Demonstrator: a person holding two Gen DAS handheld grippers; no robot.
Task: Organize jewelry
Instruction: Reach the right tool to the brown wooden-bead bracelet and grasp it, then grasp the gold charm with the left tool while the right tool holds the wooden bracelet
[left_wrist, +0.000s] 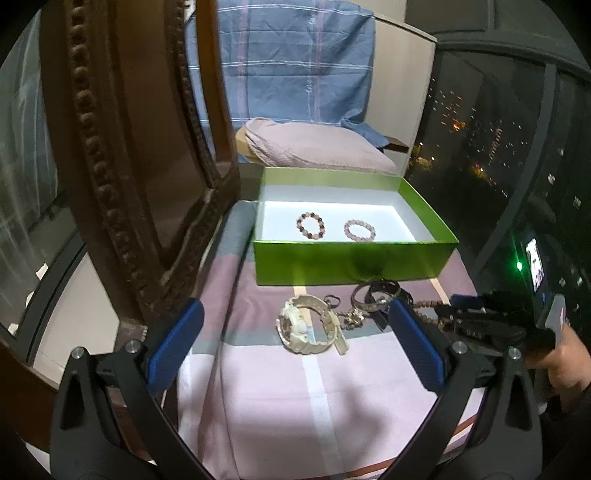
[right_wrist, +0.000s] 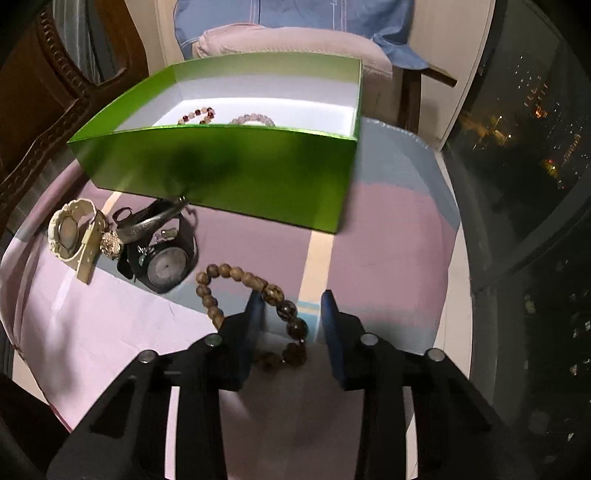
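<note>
The right tool (right_wrist: 291, 321) is pointing steeply down at the cloth-covered bench (right_wrist: 388, 236), its black arms filling the bottom of the right wrist view. Its two blue pads are standing on either side of the wooden bead bracelet (right_wrist: 236, 284), which is lying on the cloth at lower centre. The left pad is sitting on or just beside the strand; the right pad is standing clear of the beads with cloth showing in between. So the tool is partly narrowed around one side of the bracelet and not yet pressing on it from both sides.

In the left wrist view the same tool is showing at the right edge (left_wrist: 448, 310), carried by a hand (left_wrist: 565, 365) coming in from the lower right corner.

The left tool (left_wrist: 295, 347) is sitting wide and released over the bench, angled gently downward, nothing between its blue pads. Just past it, in mid-frame, a cream watch (left_wrist: 310, 326) is lying on its side, with a dark watch (right_wrist: 166, 266) and a small heap of metal pieces (left_wrist: 354, 315) to its right.

The green box (left_wrist: 354, 262) is standing open above these things in the frame. Inside it, on the white floor, a dark-beaded bracelet (left_wrist: 311, 224) and a pale pink bracelet (left_wrist: 359, 229) are lying side by side, apart.

A carved wooden frame (left_wrist: 110, 177) is rising at the left of the frame.
</note>
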